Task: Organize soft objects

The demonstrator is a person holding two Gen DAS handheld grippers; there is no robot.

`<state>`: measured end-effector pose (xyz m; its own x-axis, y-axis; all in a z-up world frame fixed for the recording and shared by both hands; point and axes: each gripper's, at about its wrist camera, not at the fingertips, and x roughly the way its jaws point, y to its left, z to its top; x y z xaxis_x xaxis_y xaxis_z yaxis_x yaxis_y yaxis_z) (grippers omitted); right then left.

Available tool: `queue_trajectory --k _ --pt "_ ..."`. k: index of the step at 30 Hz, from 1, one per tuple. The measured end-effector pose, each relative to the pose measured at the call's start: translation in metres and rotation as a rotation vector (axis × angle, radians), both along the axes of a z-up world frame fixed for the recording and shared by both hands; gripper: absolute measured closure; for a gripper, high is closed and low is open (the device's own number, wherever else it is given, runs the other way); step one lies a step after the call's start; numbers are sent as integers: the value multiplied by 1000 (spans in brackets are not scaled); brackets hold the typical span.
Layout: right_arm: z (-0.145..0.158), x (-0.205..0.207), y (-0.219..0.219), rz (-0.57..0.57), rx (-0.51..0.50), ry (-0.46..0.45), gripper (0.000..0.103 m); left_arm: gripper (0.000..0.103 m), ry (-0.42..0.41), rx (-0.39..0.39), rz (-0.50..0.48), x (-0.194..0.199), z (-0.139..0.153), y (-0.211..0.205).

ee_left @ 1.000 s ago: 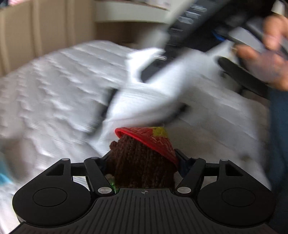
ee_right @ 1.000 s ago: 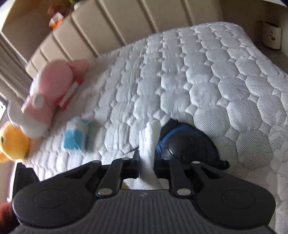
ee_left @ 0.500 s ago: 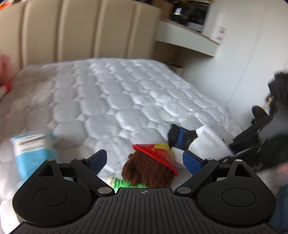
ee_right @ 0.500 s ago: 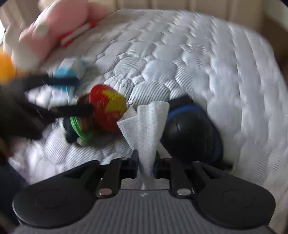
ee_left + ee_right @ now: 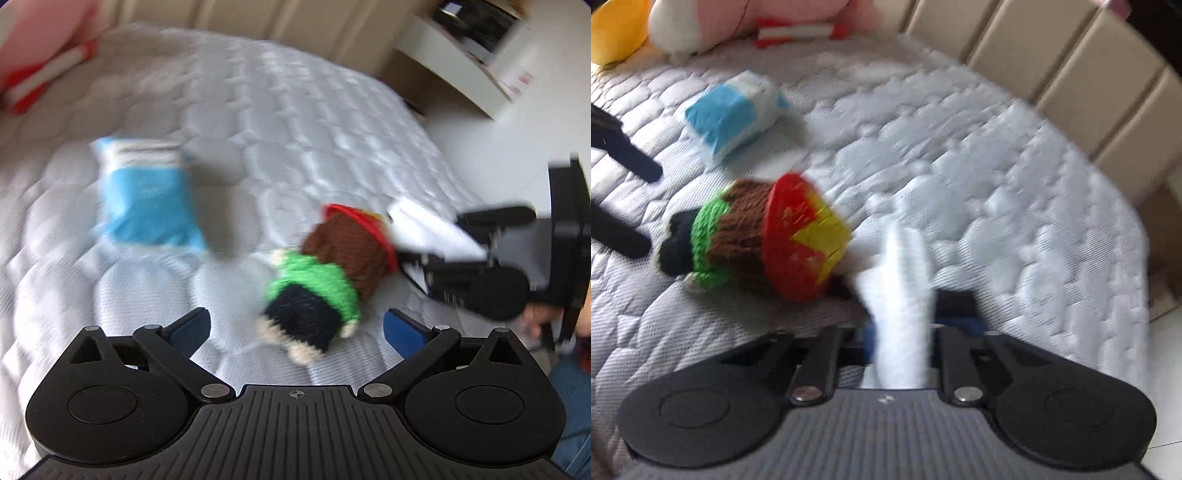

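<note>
A knitted doll (image 5: 325, 273) with brown hair, a green top and a red-and-yellow hat lies on its side on the quilted white mattress (image 5: 295, 110). My left gripper (image 5: 297, 326) stands open just behind the doll's feet, with nothing between its blue pads. In the right wrist view the same doll (image 5: 757, 236) lies left of centre. My right gripper (image 5: 905, 325) is shut on a white folded cloth (image 5: 905, 280), which stands up beside the doll's hat. From the left wrist view, the right gripper (image 5: 461, 258) and the white cloth (image 5: 432, 229) sit just right of the doll.
A blue-and-white soft pack (image 5: 735, 110) lies beyond the doll. A pink plush (image 5: 757, 14) and a yellow plush (image 5: 613, 29) rest at the head of the bed by the beige padded headboard (image 5: 1052, 66). A wall shelf (image 5: 461, 48) is at the far right.
My left gripper opened, let go of the knitted doll and drew back; the doll now lies on the mattress. My right gripper kept the white cloth and swung close to the doll.
</note>
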<state>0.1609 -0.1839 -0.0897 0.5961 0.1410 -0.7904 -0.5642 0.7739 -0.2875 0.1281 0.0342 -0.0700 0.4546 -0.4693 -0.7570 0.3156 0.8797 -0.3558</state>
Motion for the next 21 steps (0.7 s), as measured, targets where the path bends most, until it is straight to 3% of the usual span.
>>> queue_trajectory --k 2,3,6,10,12,14,18,21 --pt "21 1 -13 -75 113 -27 92 1 -62 22 -88 -3 2 -16" --pt "35 3 -23 -121 231 -13 92 1 -76 26 -129 -6 2 -24" --pt "60 10 -44 -196 626 140 92 0 -88 24 -230 -15 0 -42" --pt "39 18 -42 -279 882 398 92 0 -109 85 -287 -25 -2 -50" --pt "17 19 -37 -324 937 528 92 0 -80 106 -262 -22 -4 -45" --pt "-1 19 -35 -386 926 583 92 0 -28 121 -196 -18 -7 -36" --pt "-27 19 -43 -510 995 701 92 0 105 136 -41 -13 -16 -9" --pt "-36 15 -34 -504 923 721 92 0 156 132 27 -9 -22 3"
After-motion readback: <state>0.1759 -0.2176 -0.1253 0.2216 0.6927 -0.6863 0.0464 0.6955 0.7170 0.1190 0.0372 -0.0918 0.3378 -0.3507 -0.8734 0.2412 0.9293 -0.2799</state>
